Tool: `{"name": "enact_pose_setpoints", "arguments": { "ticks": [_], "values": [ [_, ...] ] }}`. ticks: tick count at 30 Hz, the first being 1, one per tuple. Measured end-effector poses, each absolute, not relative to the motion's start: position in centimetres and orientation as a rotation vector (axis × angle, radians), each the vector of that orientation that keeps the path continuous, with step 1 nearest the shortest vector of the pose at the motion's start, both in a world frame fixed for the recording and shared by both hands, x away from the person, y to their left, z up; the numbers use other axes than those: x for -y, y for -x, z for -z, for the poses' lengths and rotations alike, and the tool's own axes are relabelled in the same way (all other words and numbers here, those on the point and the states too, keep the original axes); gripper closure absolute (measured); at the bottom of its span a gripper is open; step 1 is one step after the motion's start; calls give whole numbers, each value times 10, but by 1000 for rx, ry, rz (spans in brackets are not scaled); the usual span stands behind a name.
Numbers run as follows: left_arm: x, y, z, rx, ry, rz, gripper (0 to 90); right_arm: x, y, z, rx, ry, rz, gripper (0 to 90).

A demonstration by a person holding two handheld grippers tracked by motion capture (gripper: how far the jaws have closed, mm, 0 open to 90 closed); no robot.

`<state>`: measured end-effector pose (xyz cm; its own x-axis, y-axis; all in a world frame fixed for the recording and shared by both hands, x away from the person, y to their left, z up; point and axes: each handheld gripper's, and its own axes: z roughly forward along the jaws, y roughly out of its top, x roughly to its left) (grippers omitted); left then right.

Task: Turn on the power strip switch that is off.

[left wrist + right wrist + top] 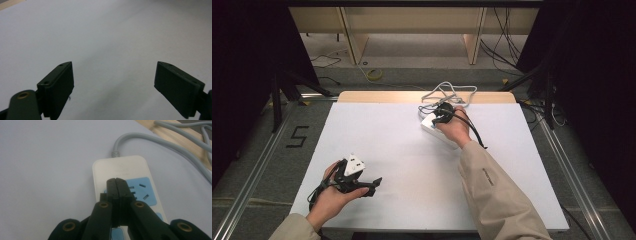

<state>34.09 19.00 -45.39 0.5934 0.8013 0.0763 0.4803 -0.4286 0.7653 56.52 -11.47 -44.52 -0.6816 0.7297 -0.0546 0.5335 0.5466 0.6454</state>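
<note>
A white power strip [430,125] with blue socket panels [143,190] lies at the far middle of the white table top [412,170]. Its grey cable [150,140] runs off the back edge and coils there [447,90]. My right gripper [439,119] is above the strip with its jaws pressed together [116,182], tips over the blue sockets; nothing shows between them. My left gripper [374,185] rests near the front left of the table, held in a hand, with its jaws wide apart [113,67] over bare white surface.
A strip of bare wood [377,96] shows along the table's far edge. Beyond it stand wooden furniture legs [354,40] and loose cables on the floor [374,74]. Metal rails [257,165] run along both sides of the table.
</note>
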Motion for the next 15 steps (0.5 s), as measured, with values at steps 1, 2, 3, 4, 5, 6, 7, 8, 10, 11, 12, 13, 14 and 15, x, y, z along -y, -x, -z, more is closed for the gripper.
{"name": "enact_pose_setpoints", "arguments": {
  "ticks": [1,2,3,4,5,6,7,8,10,11,12,13,14,15],
  "values": [
    [-190,-341,454,-1012,-2099,-570,155,114,-566,445,-2475,-1042,-866,900],
    [-190,-341,454,-1012,-2099,-569,155,114,-566,445,-2476,-1040,-862,900],
    [-190,-341,454,-1012,-2100,-570,155,114,-566,446,-2479,-1040,-860,900],
    [-190,-341,454,-1011,-2100,-570,156,113,-567,446,-2480,-1038,-858,900],
    [-190,-341,454,-1012,-2100,-570,155,113,-567,446,-2482,-1040,-854,900],
    [-190,-341,454,-1012,-2100,-570,155,113,-568,446,-2483,-1039,-855,900],
    [-190,-341,454,-1011,-2100,-570,155,112,-568,446,-2485,-1039,-850,900],
    [-190,-341,454,-1011,-2099,-570,156,112,-569,446,-2487,-1037,-845,900],
    [-190,-341,454,-1012,-2101,-570,155,111,-569,446,-2488,-1033,-845,900],
    [-190,-341,454,-1012,-2101,-569,155,111,-569,446,-2487,-1036,-844,900],
    [-190,-341,454,-1012,-2100,-569,155,110,-569,445,-2493,-1034,-842,900],
    [-190,-341,454,-1012,-2100,-569,155,110,-570,445,-2499,-1027,-838,900],
    [-190,-341,454,-1011,-2100,-569,155,109,-570,445,-2502,-1026,-838,900],
    [-190,-341,454,-1011,-2099,-569,155,109,-570,445,-2501,-1029,-839,900]
  ]
}}
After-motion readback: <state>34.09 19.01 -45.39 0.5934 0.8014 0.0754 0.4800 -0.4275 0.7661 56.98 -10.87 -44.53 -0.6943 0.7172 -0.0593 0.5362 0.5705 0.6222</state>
